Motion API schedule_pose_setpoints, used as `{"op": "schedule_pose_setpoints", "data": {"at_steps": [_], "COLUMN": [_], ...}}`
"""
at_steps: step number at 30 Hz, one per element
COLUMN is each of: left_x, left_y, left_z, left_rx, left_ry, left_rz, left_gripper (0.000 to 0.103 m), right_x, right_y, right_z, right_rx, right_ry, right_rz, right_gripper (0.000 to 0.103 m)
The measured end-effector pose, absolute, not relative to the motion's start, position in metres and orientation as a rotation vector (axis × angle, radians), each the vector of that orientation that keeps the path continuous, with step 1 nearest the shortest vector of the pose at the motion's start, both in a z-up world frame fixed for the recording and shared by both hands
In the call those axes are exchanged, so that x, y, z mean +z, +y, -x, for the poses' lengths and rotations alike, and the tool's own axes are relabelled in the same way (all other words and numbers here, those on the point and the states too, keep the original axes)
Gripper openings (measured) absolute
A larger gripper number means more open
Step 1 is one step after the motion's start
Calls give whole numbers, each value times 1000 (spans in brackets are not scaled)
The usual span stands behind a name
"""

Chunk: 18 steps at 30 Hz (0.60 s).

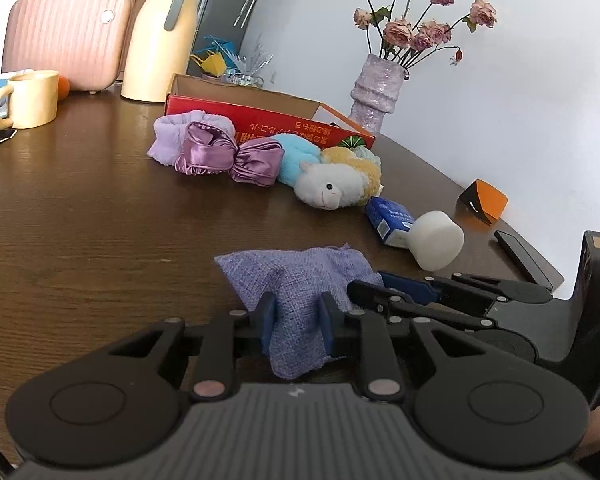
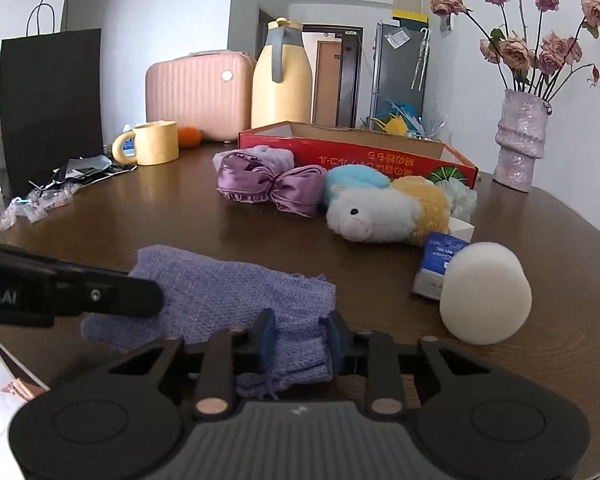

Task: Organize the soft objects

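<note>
While both tools, left tool [image 1: 299, 312] and right tool [image 2: 301, 334], clamp the purple woven cloth [image 1: 300, 276], keep pulls even, low over the brown wooden counter [image 1: 80, 220], folding edges square.

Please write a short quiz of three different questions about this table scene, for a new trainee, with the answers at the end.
1. True or false: both grippers pinch the purple woven cloth.
2. Which lies nearest the white sponge? A) blue tissue pack B) yellow mug C) pink case
3. Fill in: the alpaca plush lies on the table in front of the red ____.

Key: 1 true, the left gripper and the right gripper are both shut on it; 2 A; 3 box.
</note>
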State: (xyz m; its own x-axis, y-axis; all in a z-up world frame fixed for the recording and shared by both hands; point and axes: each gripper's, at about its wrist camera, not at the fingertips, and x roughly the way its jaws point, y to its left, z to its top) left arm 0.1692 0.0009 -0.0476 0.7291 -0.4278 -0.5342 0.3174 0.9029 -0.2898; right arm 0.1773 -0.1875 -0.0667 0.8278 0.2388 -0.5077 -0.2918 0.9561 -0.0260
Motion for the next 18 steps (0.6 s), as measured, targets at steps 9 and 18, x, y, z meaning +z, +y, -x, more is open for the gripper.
{"op": "schedule_pose_setpoints", "data": {"at_steps": [9,18], "left_x": [-38,42], "left_y": [-2,-5], "left_z": [-175,-283], "left_rx": [-429,-492], "left_ry": [600,432], "left_rz": [183,148], "left_gripper": [10,10], "right_x": [-62,20], "right_y": [-191,-208], "right_z": [-174,-238], "right_rx": [295,352], "right_ry": [501,329], "right_rz": [93,53], "right_gripper": [4,3]}}
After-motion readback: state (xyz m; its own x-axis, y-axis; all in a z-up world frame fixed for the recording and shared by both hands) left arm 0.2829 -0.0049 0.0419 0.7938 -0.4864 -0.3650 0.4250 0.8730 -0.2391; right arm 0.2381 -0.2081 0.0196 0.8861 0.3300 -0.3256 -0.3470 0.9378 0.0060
